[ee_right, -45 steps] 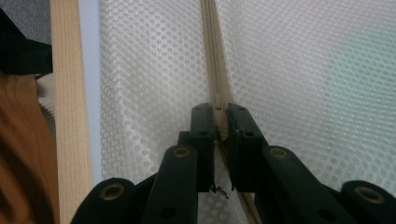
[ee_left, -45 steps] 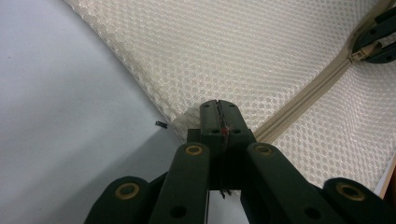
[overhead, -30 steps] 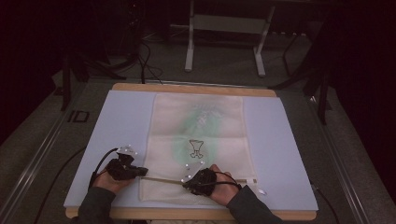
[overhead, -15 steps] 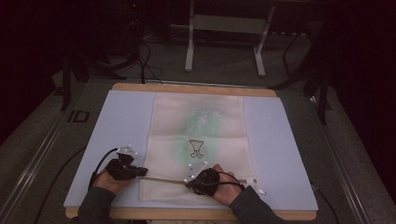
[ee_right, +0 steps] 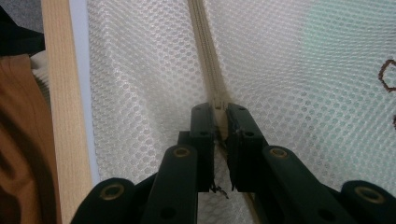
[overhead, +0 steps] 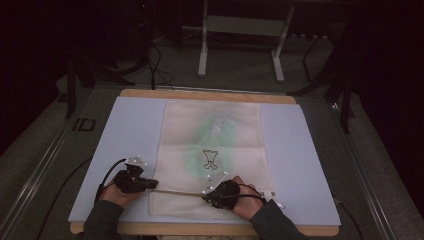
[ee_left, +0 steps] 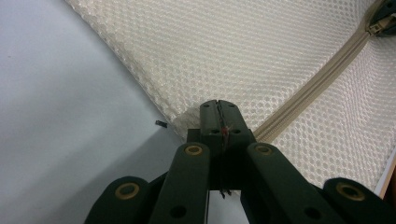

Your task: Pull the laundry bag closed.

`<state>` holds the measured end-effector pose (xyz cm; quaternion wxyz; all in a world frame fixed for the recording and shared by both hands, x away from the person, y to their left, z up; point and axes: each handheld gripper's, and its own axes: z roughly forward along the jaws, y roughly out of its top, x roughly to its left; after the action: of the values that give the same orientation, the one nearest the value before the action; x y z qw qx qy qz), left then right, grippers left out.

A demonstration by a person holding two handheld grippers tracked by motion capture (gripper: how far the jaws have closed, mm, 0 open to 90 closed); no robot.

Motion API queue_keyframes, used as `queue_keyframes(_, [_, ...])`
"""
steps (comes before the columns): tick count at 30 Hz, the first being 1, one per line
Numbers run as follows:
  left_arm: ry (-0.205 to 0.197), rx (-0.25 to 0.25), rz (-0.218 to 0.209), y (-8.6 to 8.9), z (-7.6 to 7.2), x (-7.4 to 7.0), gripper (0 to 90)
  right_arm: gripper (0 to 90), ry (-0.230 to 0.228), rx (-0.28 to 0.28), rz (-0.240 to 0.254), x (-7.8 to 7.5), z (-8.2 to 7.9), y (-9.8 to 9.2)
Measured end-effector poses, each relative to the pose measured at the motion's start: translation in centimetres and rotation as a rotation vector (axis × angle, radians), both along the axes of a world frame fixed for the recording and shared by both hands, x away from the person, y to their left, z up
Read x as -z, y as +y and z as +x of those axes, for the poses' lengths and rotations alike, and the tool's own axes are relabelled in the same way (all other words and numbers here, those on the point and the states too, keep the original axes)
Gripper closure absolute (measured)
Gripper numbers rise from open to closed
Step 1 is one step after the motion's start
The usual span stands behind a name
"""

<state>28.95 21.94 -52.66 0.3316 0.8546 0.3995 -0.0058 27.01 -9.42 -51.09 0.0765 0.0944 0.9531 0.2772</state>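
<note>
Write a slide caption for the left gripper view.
Left tool shut on the mesh laundry bag's corner, at the zipper's end.

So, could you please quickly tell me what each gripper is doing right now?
Left gripper: closed, pinching the corner of the mesh bag at the end of its zipper.
Right gripper: closed on the zipper farther along the bag.

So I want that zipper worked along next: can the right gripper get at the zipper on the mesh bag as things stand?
Probably yes: the right gripper already sits on the zipper, jaws shut around it, while the left gripper pinches the mesh bag at its end.
</note>
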Motion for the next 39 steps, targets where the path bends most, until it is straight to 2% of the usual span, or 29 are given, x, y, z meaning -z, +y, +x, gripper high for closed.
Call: queue_keyframes(39, [-0.002,0.001,0.002,0.0,0.0,0.0,90.0,82.2,0.005,0.044,-0.007,-0.1,-0.1,-3.1])
